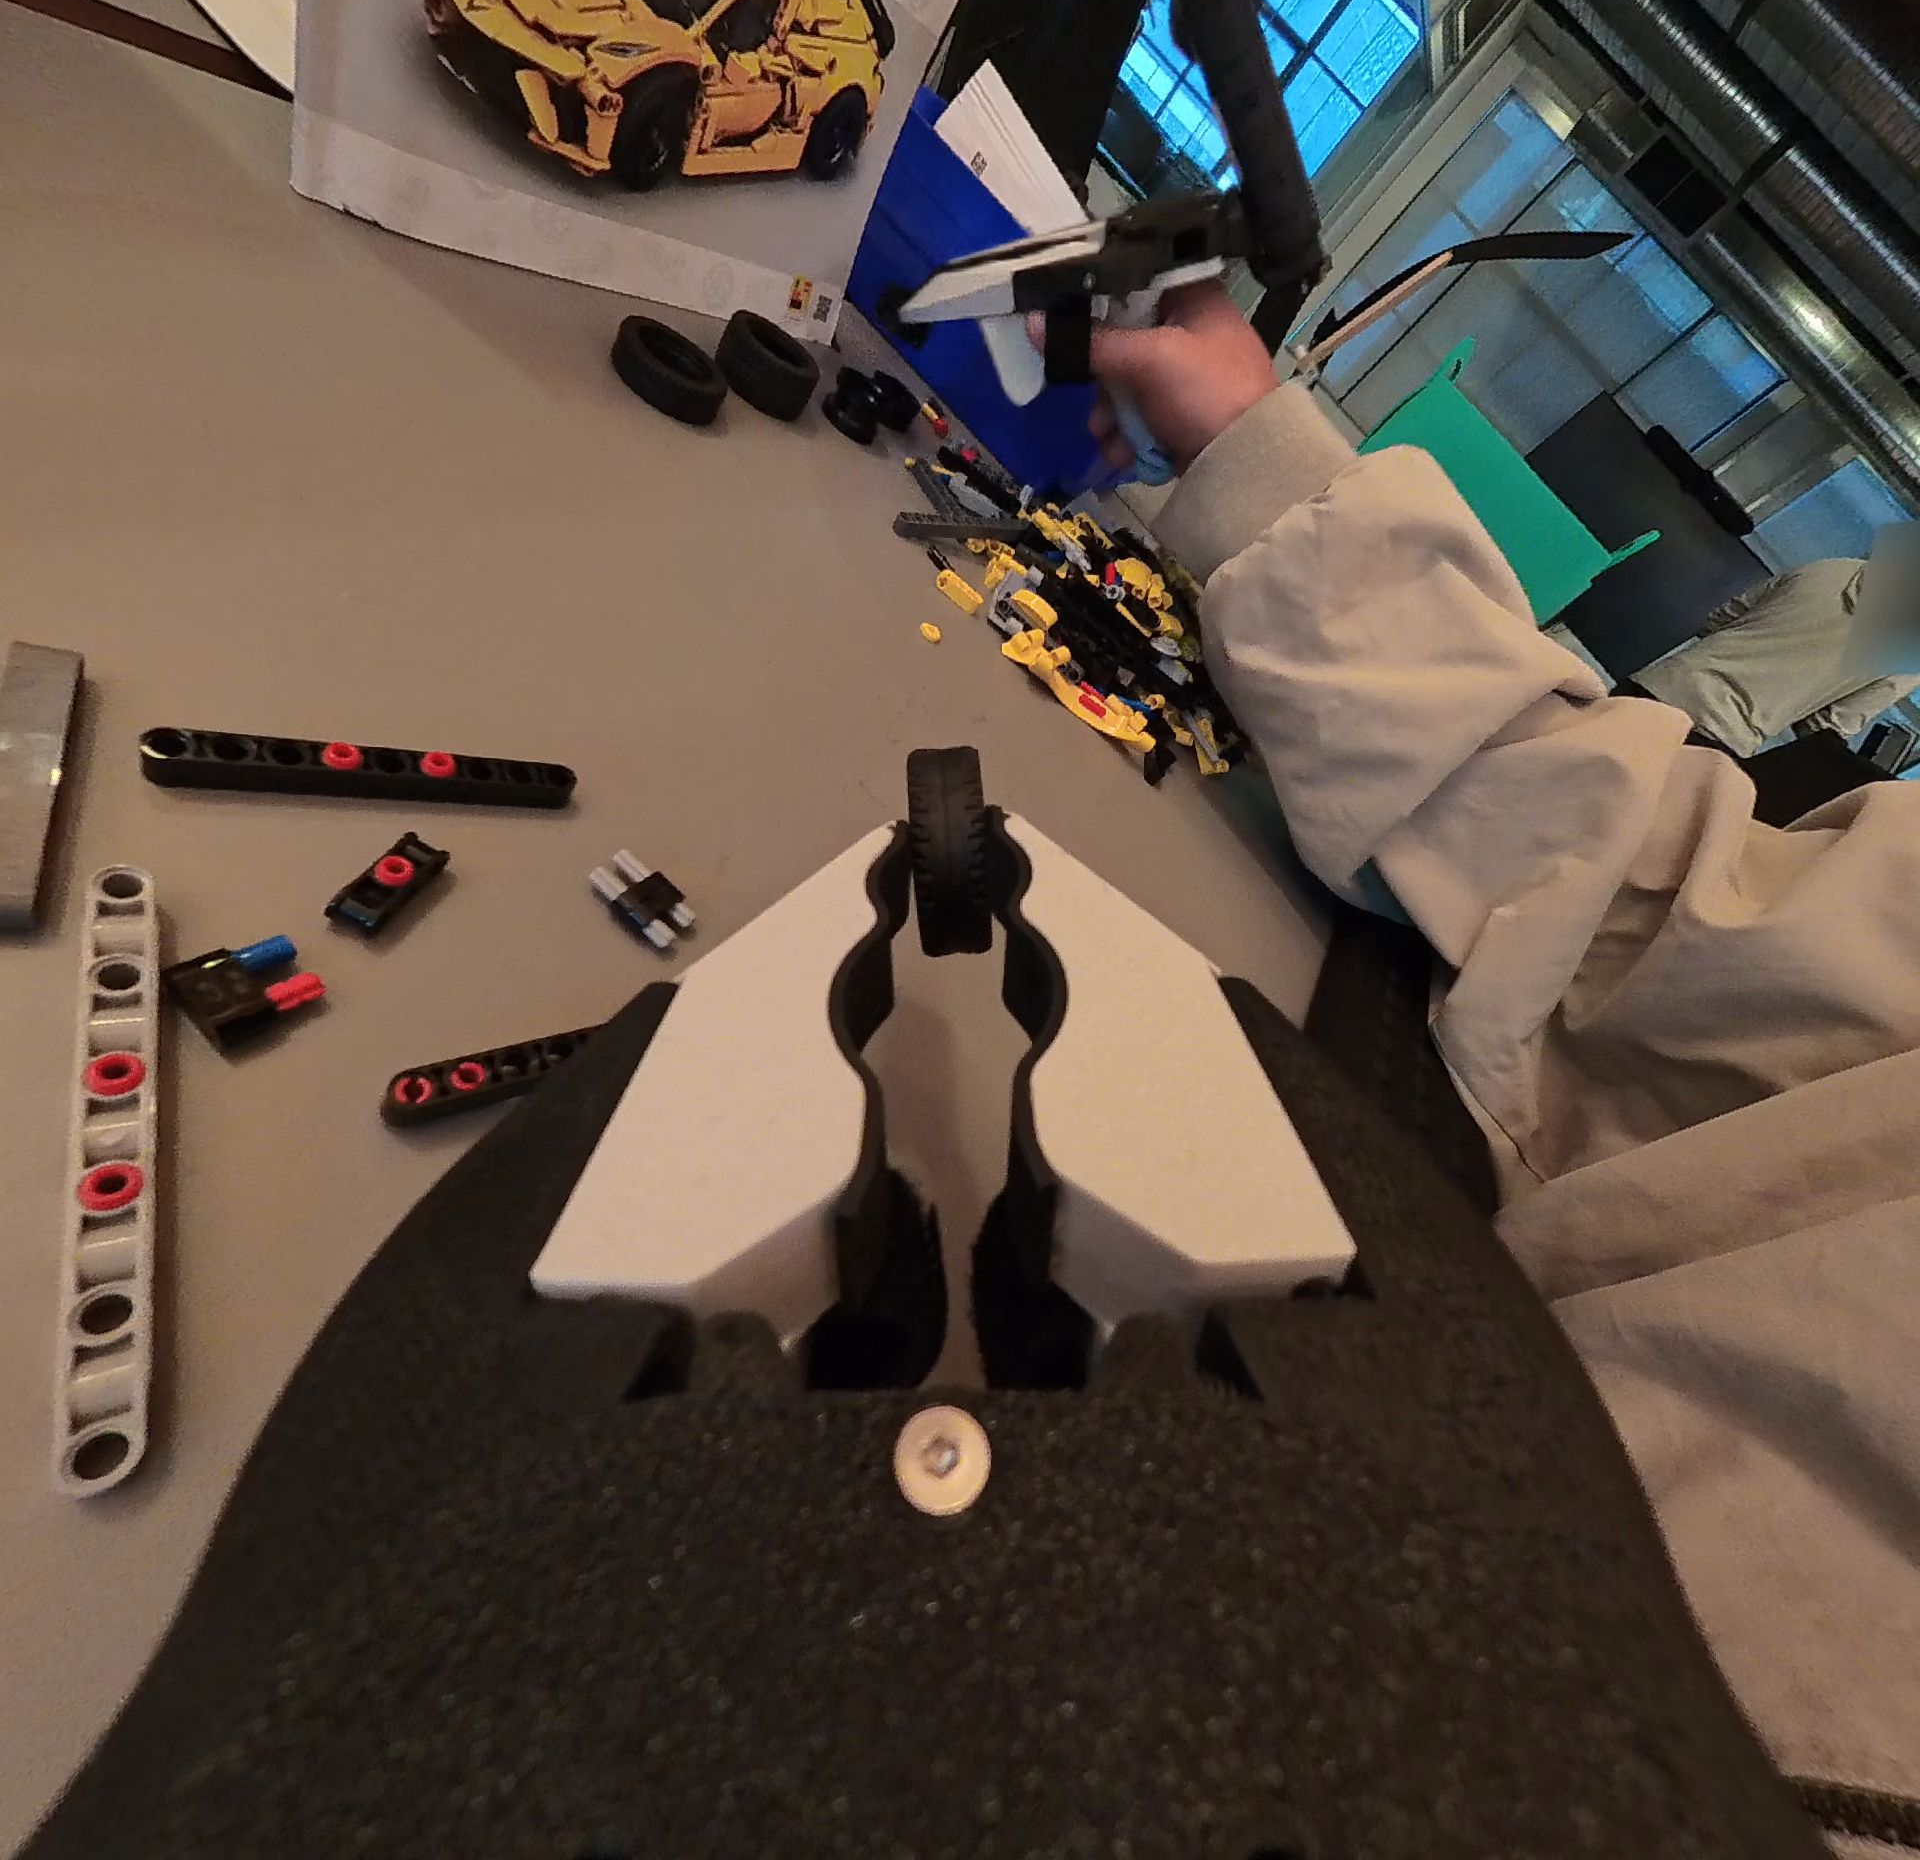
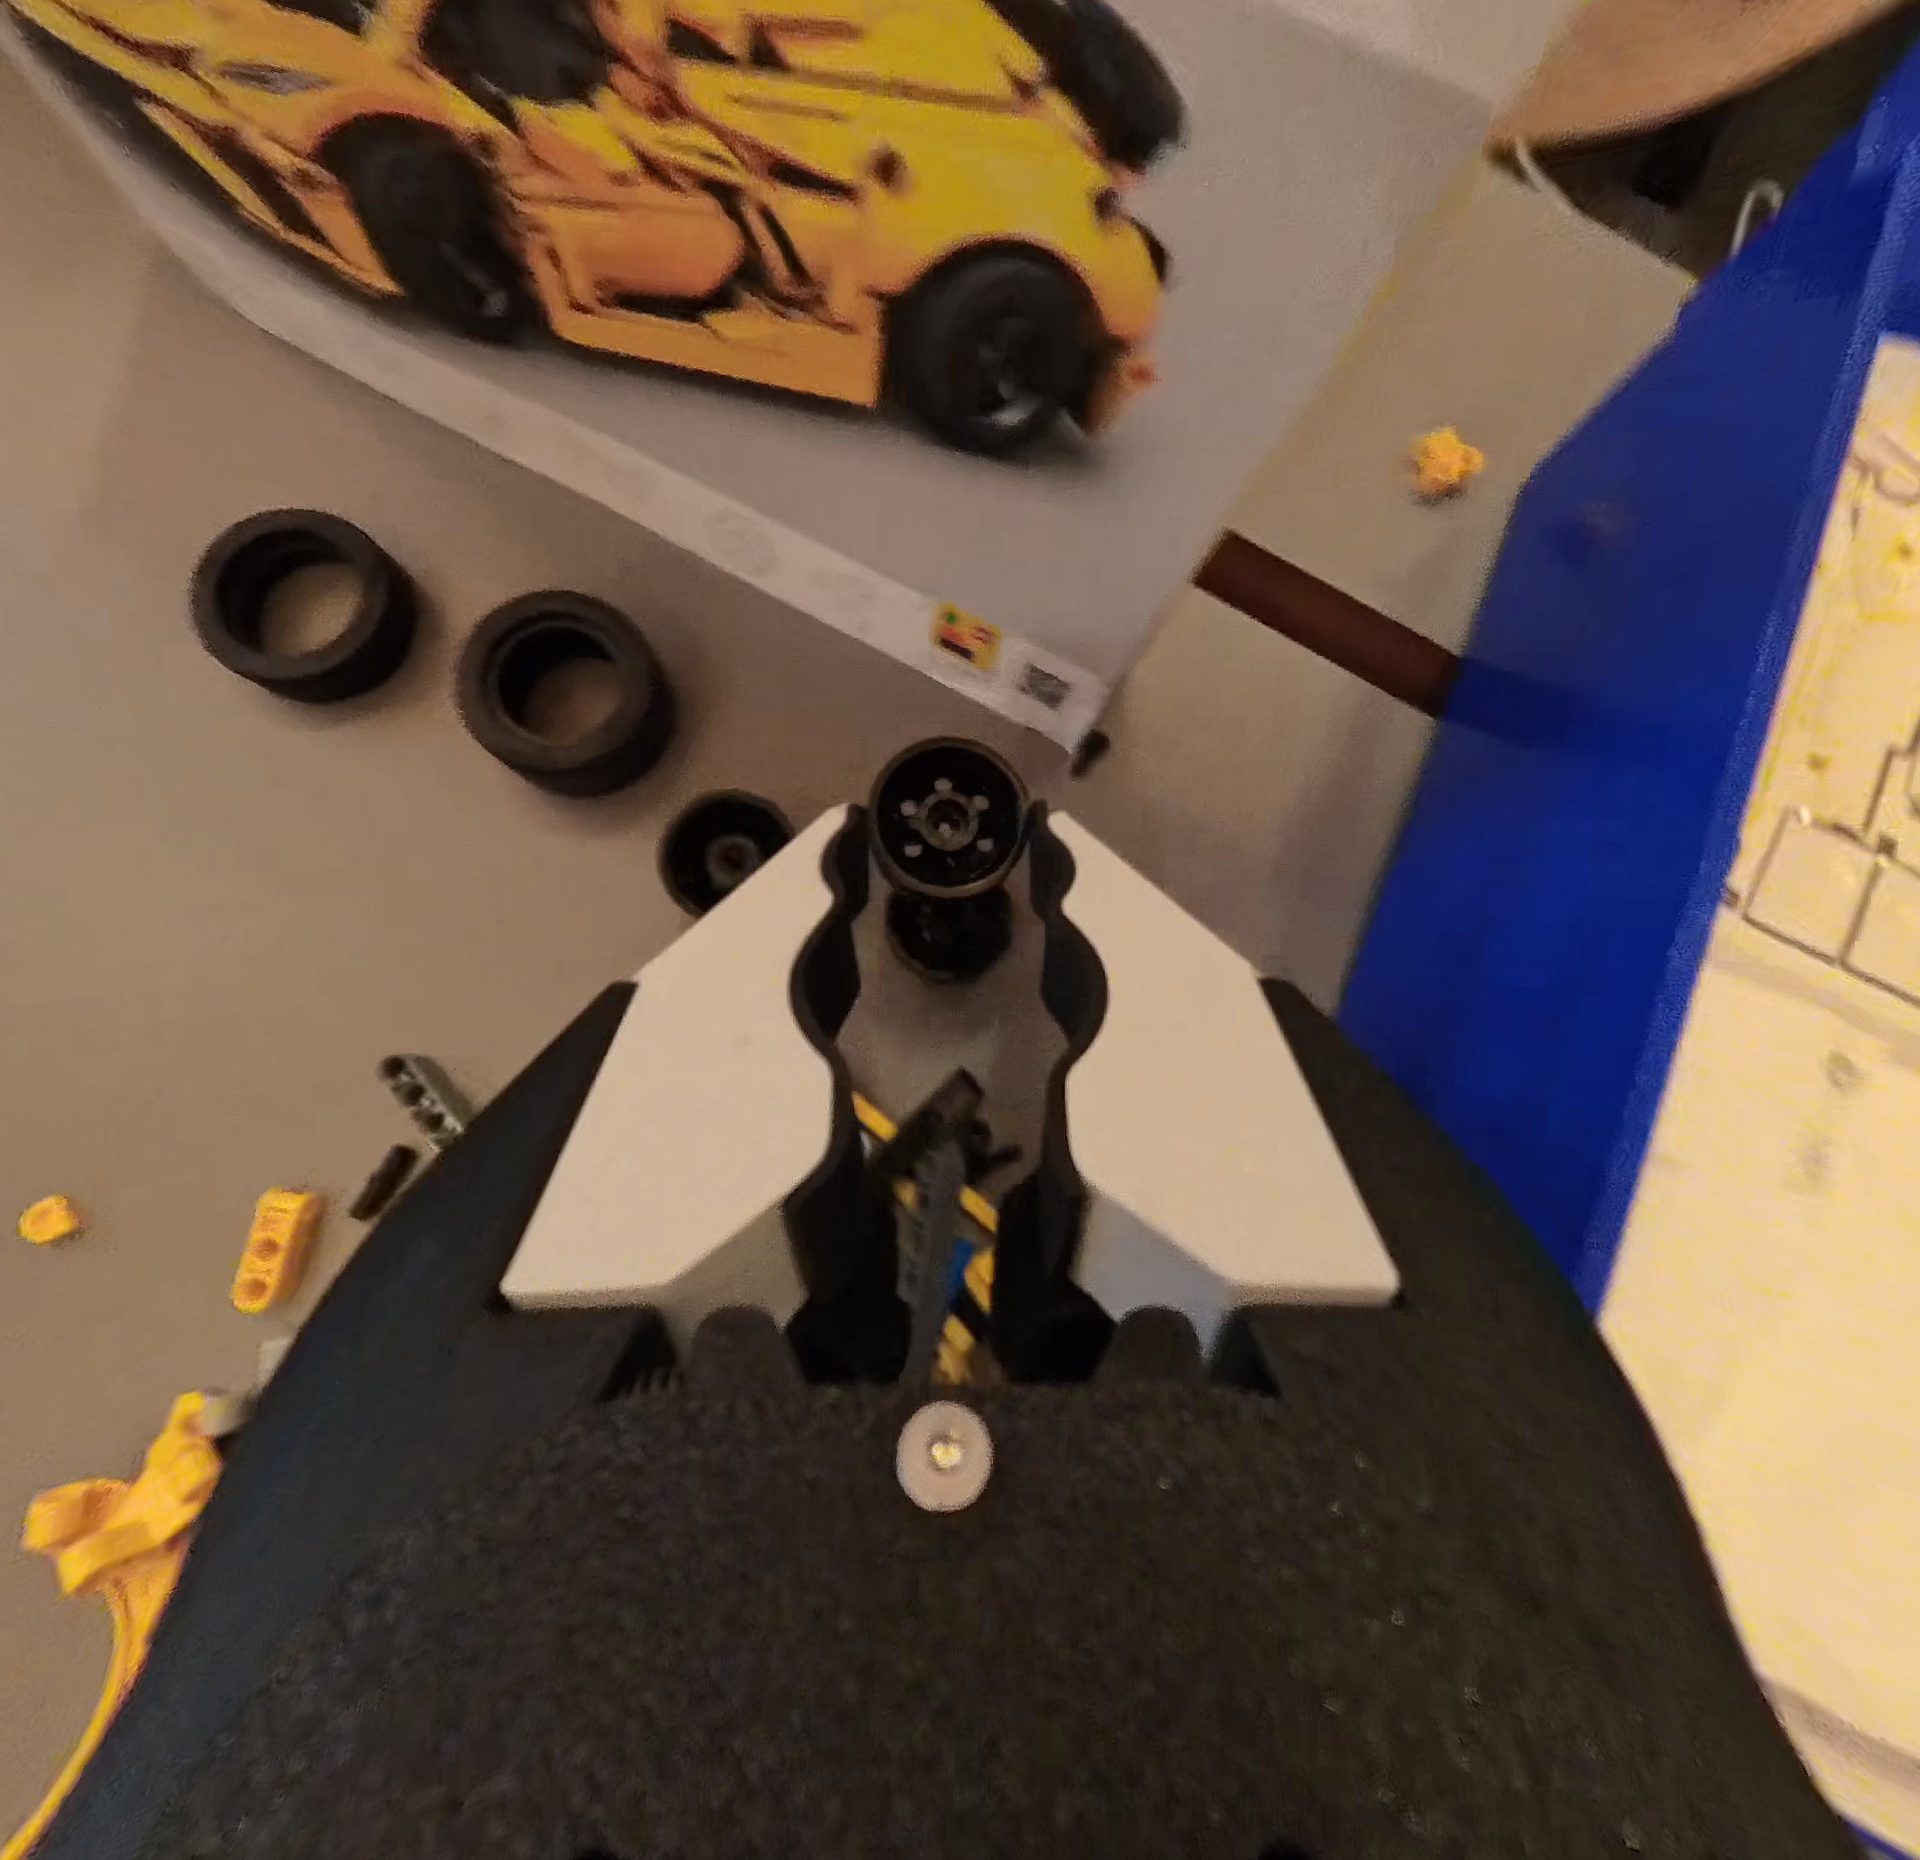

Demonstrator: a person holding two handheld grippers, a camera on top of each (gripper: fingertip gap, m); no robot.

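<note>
Grey table [image 1: 436, 522] under glazed hall; left tongs [image 1: 948, 842] pinching tyre [image 1: 948, 854], right tongs [image 2: 948, 823] wheel hub [image 2: 945, 818].

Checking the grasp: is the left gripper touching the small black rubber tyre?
Touching. The left wrist view shows the left gripper pinching the small black rubber tyre between both fingertips.

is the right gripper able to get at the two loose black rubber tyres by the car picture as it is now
Probably not yet. The right gripper is already shut on a black wheel hub, so it has no free grip, though the two black rubber tyres lie unobstructed on the grey table.
</note>
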